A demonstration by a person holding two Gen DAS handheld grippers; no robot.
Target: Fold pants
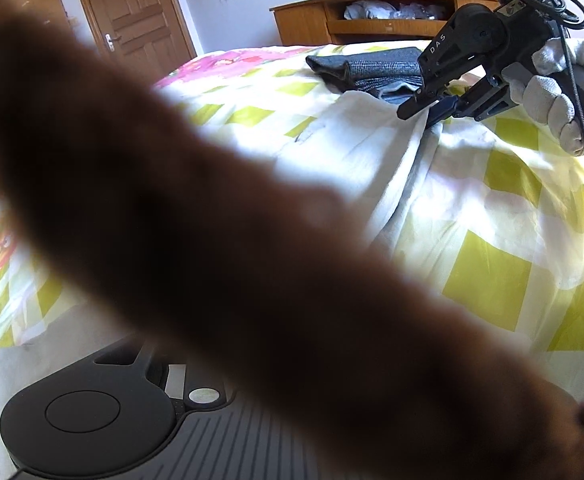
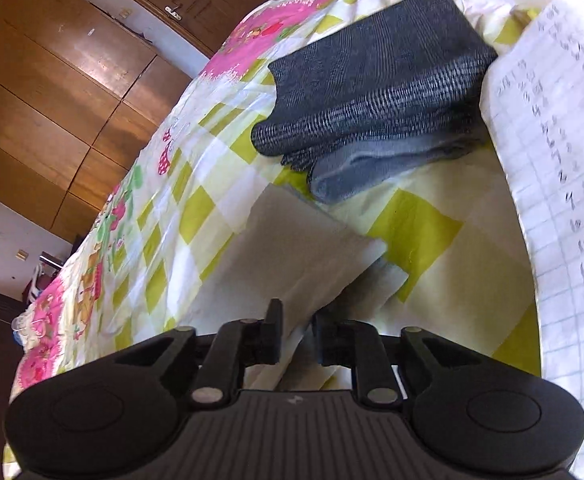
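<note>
Presently we note white pants (image 2: 292, 240) lying on the checked bedcover (image 2: 432, 240), our right gripper (image 2: 296, 336) clenched on a fold; folded grey garments (image 2: 372, 92) beyond. A brown blur (image 1: 212, 220) hides the left gripper; its grip we cannot tell.

We see white fabric pants (image 2: 292, 248), partly folded, lying flat on the checked yellow-and-white bedspread (image 2: 424, 232), one edge between gripper fingers.
</note>
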